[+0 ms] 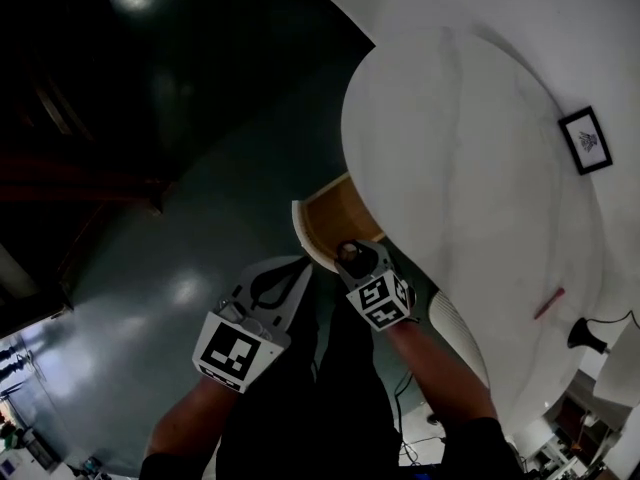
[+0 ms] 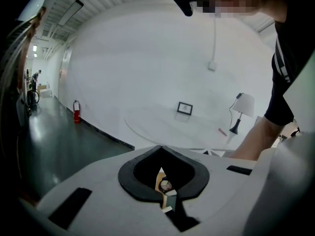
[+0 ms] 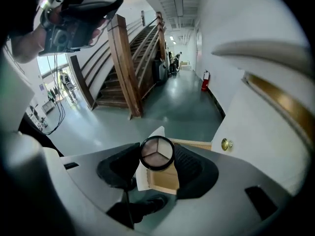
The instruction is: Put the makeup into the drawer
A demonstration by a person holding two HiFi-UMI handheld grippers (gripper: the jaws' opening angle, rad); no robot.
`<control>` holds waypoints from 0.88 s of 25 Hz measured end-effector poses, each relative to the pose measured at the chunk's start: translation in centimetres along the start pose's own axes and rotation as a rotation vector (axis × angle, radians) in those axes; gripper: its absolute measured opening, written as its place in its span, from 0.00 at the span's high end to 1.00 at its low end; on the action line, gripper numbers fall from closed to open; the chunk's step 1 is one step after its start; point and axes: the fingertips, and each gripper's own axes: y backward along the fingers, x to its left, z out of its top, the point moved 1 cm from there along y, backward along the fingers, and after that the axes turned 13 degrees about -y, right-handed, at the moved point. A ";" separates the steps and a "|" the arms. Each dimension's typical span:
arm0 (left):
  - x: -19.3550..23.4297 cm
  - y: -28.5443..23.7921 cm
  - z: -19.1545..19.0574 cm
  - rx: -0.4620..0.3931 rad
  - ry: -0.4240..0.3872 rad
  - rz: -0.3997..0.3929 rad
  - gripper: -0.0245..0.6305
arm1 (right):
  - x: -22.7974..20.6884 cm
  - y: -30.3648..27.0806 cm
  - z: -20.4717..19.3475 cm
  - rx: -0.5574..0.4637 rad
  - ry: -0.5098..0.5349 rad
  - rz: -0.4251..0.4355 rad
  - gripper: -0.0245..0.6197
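Note:
A round makeup compact (image 3: 157, 153) with three shades under a clear lid sits between the black pads of my right gripper (image 3: 157, 157), which is shut on it. Right below it is the open drawer (image 3: 166, 182), wooden inside with a white front. In the head view the right gripper (image 1: 352, 255) holds the compact (image 1: 349, 252) over the drawer's (image 1: 328, 216) near corner. My left gripper (image 1: 297, 267) hangs beside it to the left, shut and empty. In the left gripper view its jaws (image 2: 161, 146) meet, and the compact (image 2: 165, 185) shows small through the gap.
The drawer juts from a white rounded cabinet (image 1: 470, 168) with a brass knob (image 3: 226, 144). Its top carries a small picture frame (image 1: 585, 140), a red stick (image 1: 548, 303) and a lamp (image 2: 241, 109). Dark glossy floor (image 1: 150, 268) lies left; a wooden staircase (image 3: 123, 58) stands behind.

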 end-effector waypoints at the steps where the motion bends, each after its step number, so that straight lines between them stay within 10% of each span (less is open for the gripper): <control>1: 0.0 -1.0 -0.6 0.010 0.002 0.000 0.95 | -1.0 -0.8 -0.6 0.000 -0.010 0.002 0.62; 22: 0.2 -11.5 -16.5 0.174 0.010 -0.095 0.95 | -6.5 -18.7 -8.5 0.131 0.100 0.068 0.62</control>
